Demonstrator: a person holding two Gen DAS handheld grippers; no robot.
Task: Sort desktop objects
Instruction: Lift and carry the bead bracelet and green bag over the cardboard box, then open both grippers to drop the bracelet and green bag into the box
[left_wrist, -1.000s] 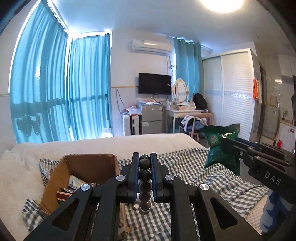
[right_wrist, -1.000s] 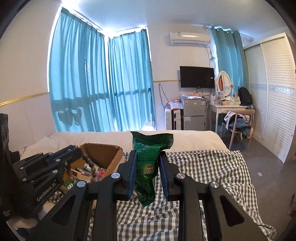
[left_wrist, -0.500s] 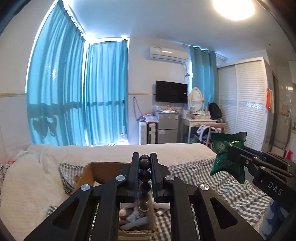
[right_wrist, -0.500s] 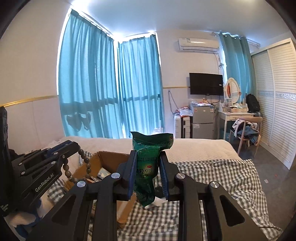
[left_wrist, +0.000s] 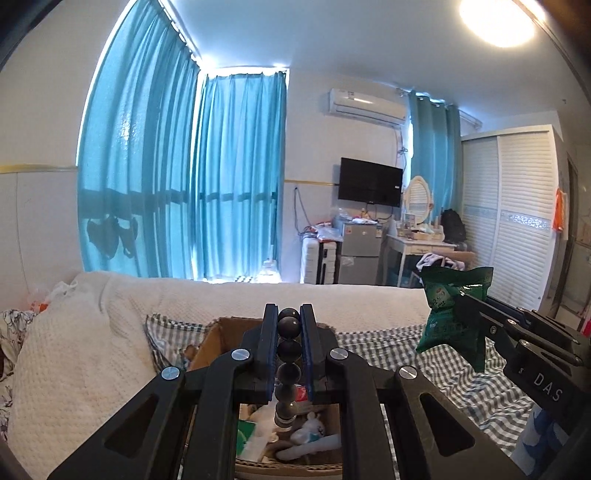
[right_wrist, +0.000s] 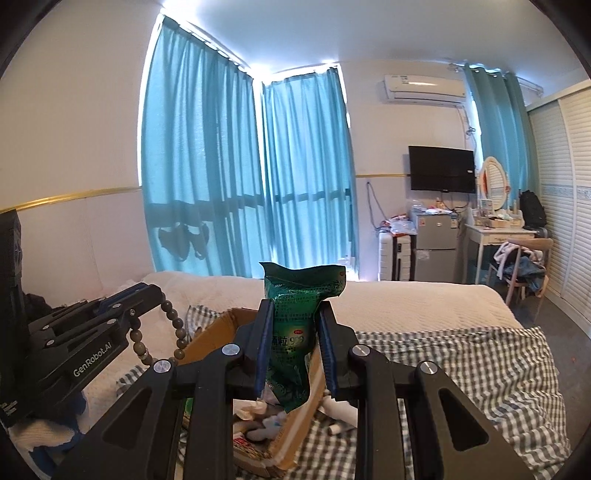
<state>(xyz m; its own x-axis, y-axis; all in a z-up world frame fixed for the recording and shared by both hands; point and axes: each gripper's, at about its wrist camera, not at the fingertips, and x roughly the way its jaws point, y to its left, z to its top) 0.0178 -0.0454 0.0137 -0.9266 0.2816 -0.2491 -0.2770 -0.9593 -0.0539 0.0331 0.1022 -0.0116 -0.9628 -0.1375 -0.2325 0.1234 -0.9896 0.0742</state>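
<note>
My left gripper (left_wrist: 289, 314) is shut on a dark bead bracelet (left_wrist: 288, 360) that hangs between its fingers, right above the open cardboard box (left_wrist: 214, 336). The box holds several small items. My right gripper (right_wrist: 295, 308) is shut on a green snack packet (right_wrist: 297, 317), held upright over the same box (right_wrist: 221, 325). In the left wrist view the right gripper (left_wrist: 460, 295) comes in from the right with the packet (left_wrist: 450, 314). The right wrist view has the left gripper (right_wrist: 157, 291) at the left with the beads (right_wrist: 177, 325) dangling.
The box stands on a checked cloth (right_wrist: 480, 362) spread over a bed with a white blanket (left_wrist: 92, 332). Small white items (right_wrist: 340, 417) lie on the cloth beside the box. Blue curtains, a TV, a fridge and a dressing table stand behind.
Both grippers have swept across toward the box with their loads; the box has come from the lower left to right under the fingers in both views. Both grips are unchanged.
</note>
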